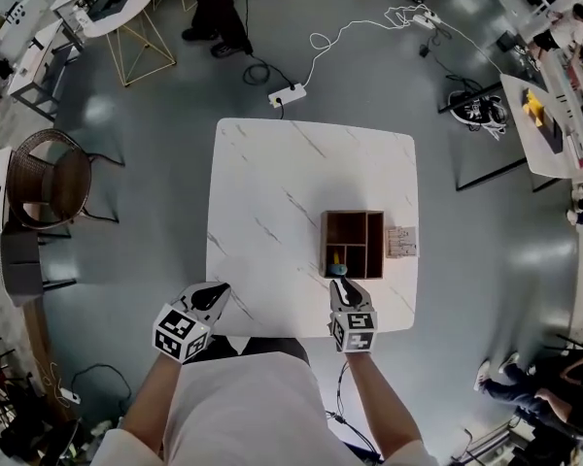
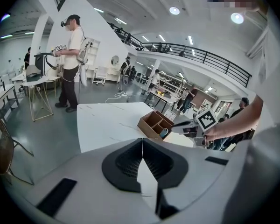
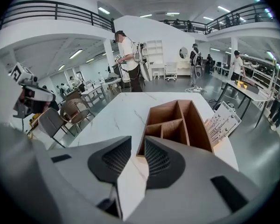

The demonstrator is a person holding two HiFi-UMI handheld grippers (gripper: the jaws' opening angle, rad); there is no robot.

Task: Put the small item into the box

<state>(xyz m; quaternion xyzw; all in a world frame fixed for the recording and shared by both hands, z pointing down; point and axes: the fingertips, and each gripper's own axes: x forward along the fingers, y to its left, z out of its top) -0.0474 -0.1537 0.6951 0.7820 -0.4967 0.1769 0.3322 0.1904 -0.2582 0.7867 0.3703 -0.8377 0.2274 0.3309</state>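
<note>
A wooden box (image 1: 353, 244) with several compartments stands on the white marble table (image 1: 272, 192), right of centre. Something yellow (image 1: 336, 257) lies in its near-left compartment. A small blue item (image 1: 338, 270) sits at the box's near wall, right at the tip of my right gripper (image 1: 340, 282). The left gripper view also shows the blue item (image 2: 164, 133) beside the box (image 2: 155, 122). In the right gripper view my right gripper (image 3: 137, 146) stands narrowly open, with only table and the box's corner (image 3: 141, 150) in the gap; the blue item is hidden there. My left gripper (image 1: 217, 291) is shut and empty at the table's near-left edge.
A stand of printed cards (image 1: 401, 242) stands against the box's right side. A wicker chair (image 1: 49, 178) is on the floor to the left, and a power strip with cable (image 1: 288, 94) lies beyond the table. A person (image 2: 72, 62) stands far off.
</note>
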